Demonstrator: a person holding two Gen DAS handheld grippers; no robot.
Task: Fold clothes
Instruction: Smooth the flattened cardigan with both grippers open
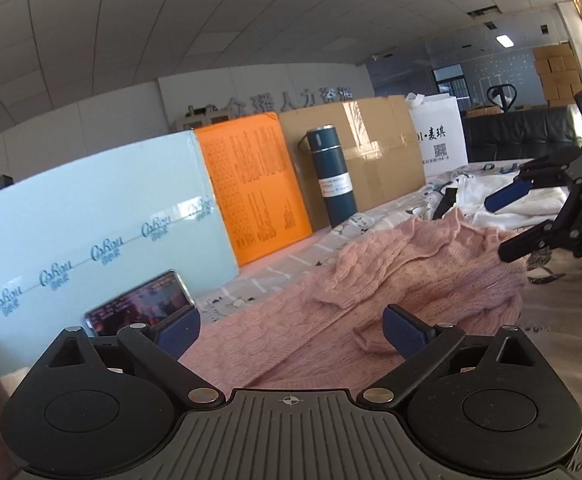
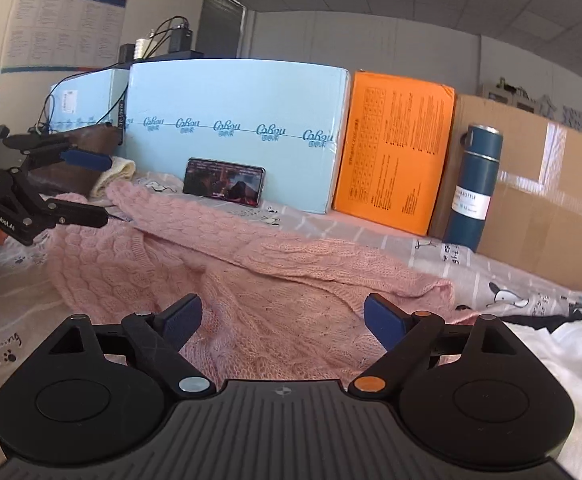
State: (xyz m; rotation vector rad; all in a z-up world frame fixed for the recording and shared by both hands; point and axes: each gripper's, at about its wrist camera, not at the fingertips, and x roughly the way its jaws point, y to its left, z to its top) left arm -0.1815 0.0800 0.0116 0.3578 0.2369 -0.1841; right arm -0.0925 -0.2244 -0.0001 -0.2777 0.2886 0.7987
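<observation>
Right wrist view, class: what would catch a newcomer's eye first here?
The pink sweater lies rumpled across the printed sheet, right before the open right tongs. Behind it an orange box stands between a pale blue box and a brown carton, with a teal bottle upright beside it.

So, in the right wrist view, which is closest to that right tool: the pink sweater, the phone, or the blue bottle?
1. Pink sweater, right under the right tool.
2. Phone, ahead on the left, propped against the light blue box.
3. Blue bottle, far right; close to the phone's range.
</observation>
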